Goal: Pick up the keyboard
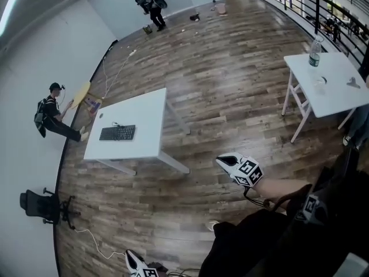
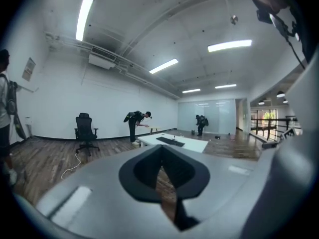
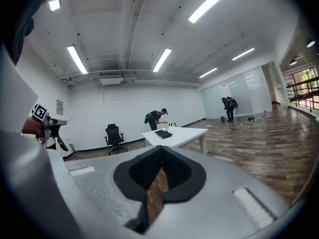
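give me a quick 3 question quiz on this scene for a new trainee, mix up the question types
1. True or false: the keyboard is already lifted off the near white table.
2. What stands on the far table at the right of the head view? A) a bottle B) a laptop C) a lamp
3. Fill in: the jaws of the left hand-held gripper and the right hand-held gripper are both ____.

Key: 1 false, it lies flat on that table, in neither gripper. 2 A. 3 shut, with nothing between them.
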`<state>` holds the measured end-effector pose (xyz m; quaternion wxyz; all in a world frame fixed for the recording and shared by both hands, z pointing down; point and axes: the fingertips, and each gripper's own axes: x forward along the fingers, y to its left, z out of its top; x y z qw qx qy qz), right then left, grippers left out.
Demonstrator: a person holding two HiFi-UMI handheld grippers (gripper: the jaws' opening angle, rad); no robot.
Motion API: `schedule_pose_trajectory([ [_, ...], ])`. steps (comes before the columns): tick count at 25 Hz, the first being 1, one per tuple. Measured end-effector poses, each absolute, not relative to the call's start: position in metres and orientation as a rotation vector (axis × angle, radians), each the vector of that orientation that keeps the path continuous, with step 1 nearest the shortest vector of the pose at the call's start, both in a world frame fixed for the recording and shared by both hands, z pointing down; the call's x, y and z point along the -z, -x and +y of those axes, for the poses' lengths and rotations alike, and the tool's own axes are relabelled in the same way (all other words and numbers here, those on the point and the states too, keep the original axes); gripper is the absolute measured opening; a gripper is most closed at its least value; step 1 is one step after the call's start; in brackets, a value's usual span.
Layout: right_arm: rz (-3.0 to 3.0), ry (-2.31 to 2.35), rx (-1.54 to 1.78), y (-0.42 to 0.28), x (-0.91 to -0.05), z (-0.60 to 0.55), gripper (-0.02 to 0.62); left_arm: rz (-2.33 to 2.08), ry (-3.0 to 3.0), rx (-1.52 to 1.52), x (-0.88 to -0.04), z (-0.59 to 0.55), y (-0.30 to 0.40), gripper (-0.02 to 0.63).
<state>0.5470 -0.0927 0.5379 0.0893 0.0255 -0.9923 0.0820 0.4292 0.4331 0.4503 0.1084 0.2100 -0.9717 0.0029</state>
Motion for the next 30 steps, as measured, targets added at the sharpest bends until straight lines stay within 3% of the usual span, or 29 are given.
schedule_pose_trajectory([
  [8,-2.944,-0.002,-0.209,-0.542,-0.543,-0.079,0.002,-2.822,-0.712,-0.024,-0.428,0.429,-0.424,0.002],
  [14,-2.921,-0.115,-0.226,-0.602,-0.508,-0.120,0.002,-2.846,-0.687,-0.031,-0.429,0.428,-0.432,0.002],
  [19,-2.996,-0.061,-0.120,-0.560,-0.502,-0.157,0.002,-2.936,-0.568,-0.057,-0.457,0.412,-0.427,0.002],
  [30,-3.117,-0.103,-0.006,-0.478,-0.418,-0.162,0.002,-2.936,-0.635,-0.084,-0.418,0.383,-0.349,0.002],
])
